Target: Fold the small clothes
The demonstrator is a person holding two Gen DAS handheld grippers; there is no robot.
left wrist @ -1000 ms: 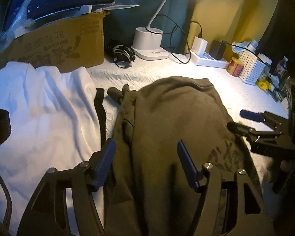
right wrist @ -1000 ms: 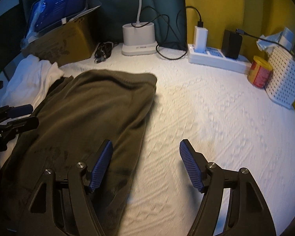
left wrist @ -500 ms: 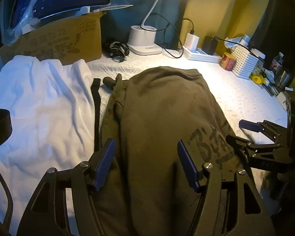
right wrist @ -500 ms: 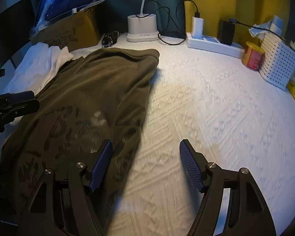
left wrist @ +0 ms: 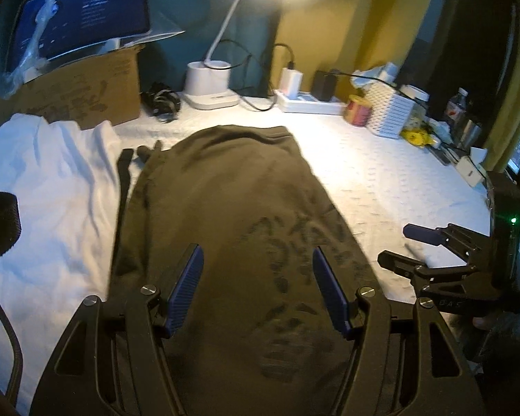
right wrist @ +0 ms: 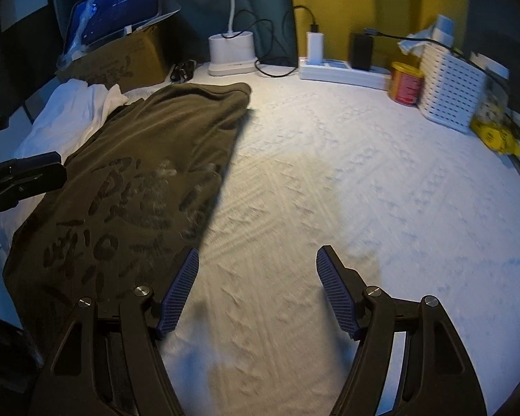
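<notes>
Here we see an olive-green garment (left wrist: 232,215) lying flat on the white textured bench (right wrist: 346,190), its dark printed lettering facing up and its far hem pointing toward twelve o'clock in the left wrist view. Our left claw (left wrist: 258,291) hangs over the near part of that garment with its blue pads spread wide and nothing pinched between them; whether the pads brush the cloth we cannot quite tell, since the picture is soft there. Our right claw (right wrist: 258,294) is likewise spread wide and empty, poised over bare bench just beside the garment's right edge, which runs off toward ten o'clock in its own view. In the left wrist view the right claw shows at three o'clock, beside the garment. A white cloth (left wrist: 48,187) lies crumpled at nine o'clock, touching the olive garment's left side, with a dark strap (left wrist: 123,173) between them. Along the far edge, from eleven toward two o'clock, stand a cardboard box (left wrist: 83,97) bearing a lit tablet (left wrist: 83,24), a white lamp base (left wrist: 209,85) with its lamp glowing above, a power strip (left wrist: 308,102) with chargers plugged in, a red and yellow tin (left wrist: 357,109) and a white perforated basket (left wrist: 390,111).
</notes>
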